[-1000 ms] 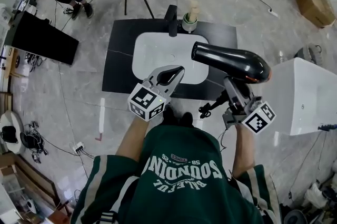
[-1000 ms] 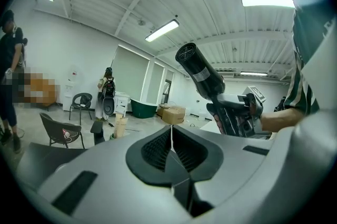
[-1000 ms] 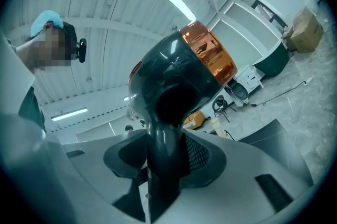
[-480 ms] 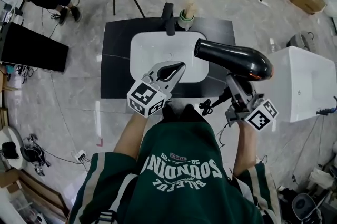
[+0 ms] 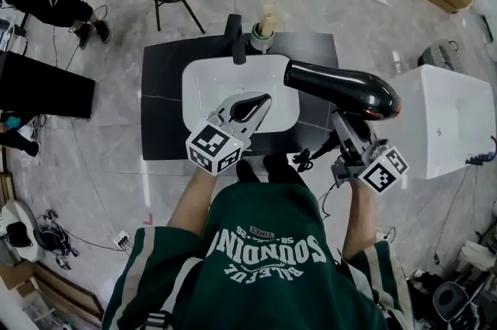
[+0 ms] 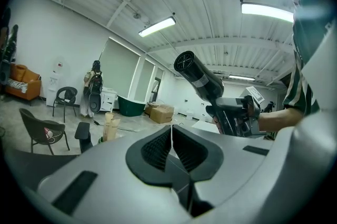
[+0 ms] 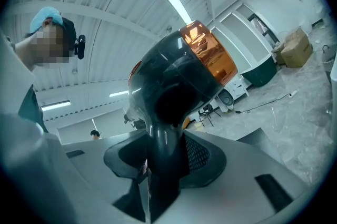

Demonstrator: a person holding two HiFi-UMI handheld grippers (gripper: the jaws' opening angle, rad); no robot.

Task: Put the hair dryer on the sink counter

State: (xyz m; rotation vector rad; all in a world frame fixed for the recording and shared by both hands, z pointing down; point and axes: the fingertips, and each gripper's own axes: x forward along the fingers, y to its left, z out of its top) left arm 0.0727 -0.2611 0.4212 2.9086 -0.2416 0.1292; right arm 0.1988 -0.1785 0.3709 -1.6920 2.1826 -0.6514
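Holding pale stick (image 5: 268, 13), cup (image 5: 259, 38) (beside sink (image 5: 203, 92))

Bright, even light from ceiling tube lamps (image 6: 158, 26) above and beyond the left gripper (image 6: 171, 129). Highlights streak the glossy hair dryer (image 7: 174, 80) above the right gripper (image 7: 163, 152). Heavy fisheye bending, dark corners; jaw surfaces nearest each lens slightly soft.

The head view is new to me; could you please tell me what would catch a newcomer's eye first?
The glossy black hair dryer, gripped by its handle in the right hand-held gripper, hangs over the right end of the dark sink counter. Beside it, the left hand-held gripper, shut and empty, hovers above the white basin.
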